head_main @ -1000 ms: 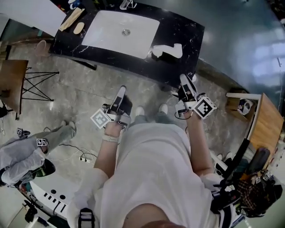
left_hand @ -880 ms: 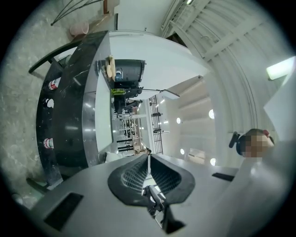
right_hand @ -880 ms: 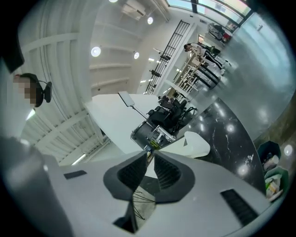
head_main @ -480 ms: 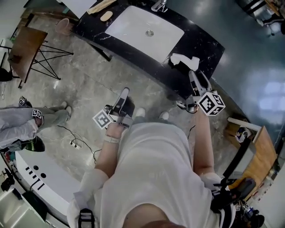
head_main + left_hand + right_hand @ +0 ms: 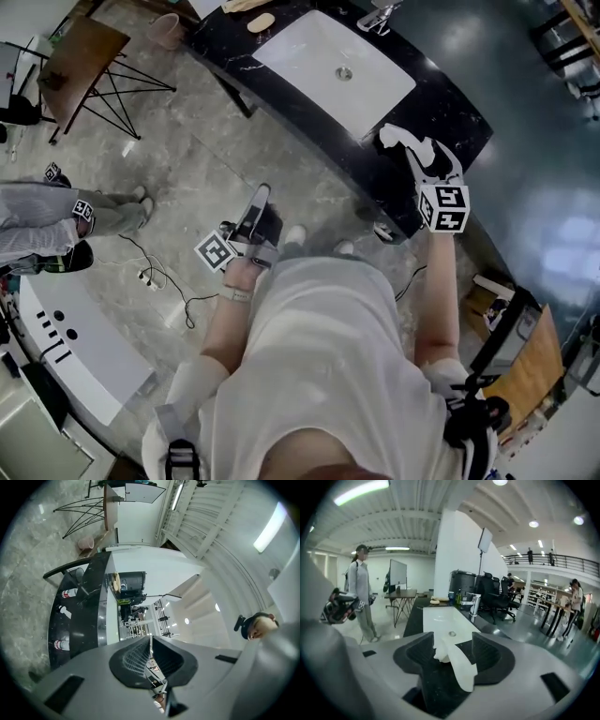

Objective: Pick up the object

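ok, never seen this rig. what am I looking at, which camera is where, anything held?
No robot: a person holds a two-jaw tool in each hand. The top-down picture comes from a camera on the person's head; the other two come from a camera riding on each tool, looking along its jaws. Ahead is a black counter with a white sink and a tap. A white object lies on the counter beside the sink. The right tool reaches over it; its jaws have just been opening and stand apart with the object between them, not gripped. The left tool is shut and empty, held near the person's waist.
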The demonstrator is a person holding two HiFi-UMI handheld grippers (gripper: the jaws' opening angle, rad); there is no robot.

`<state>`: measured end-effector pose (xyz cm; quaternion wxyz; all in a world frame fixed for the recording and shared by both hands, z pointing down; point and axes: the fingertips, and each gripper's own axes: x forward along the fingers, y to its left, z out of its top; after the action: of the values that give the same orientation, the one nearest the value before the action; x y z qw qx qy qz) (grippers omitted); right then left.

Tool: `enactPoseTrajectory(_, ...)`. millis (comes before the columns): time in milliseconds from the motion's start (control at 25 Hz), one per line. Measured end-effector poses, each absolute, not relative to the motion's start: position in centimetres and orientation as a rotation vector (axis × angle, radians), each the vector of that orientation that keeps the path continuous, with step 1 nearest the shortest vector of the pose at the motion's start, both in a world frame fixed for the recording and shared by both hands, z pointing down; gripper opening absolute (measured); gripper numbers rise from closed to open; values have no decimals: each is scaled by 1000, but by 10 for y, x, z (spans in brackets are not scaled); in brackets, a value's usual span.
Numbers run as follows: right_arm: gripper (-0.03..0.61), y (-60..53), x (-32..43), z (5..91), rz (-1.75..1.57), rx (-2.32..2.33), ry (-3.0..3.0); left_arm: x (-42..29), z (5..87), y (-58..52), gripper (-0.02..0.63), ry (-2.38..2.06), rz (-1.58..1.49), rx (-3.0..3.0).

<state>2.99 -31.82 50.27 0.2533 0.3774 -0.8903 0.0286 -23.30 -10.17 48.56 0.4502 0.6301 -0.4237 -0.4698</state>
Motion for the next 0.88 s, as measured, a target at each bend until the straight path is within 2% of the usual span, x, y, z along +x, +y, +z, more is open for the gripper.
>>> enactPoseTrajectory(440,259,-332,2,564,-287,610,-2045,-247,486,-72,8,-1169,-1224,1504)
enactPoseTrajectory(880,264,-347,-1,618,-390,416,-1796,-259,489,-41,8,-1260,-1268,1455)
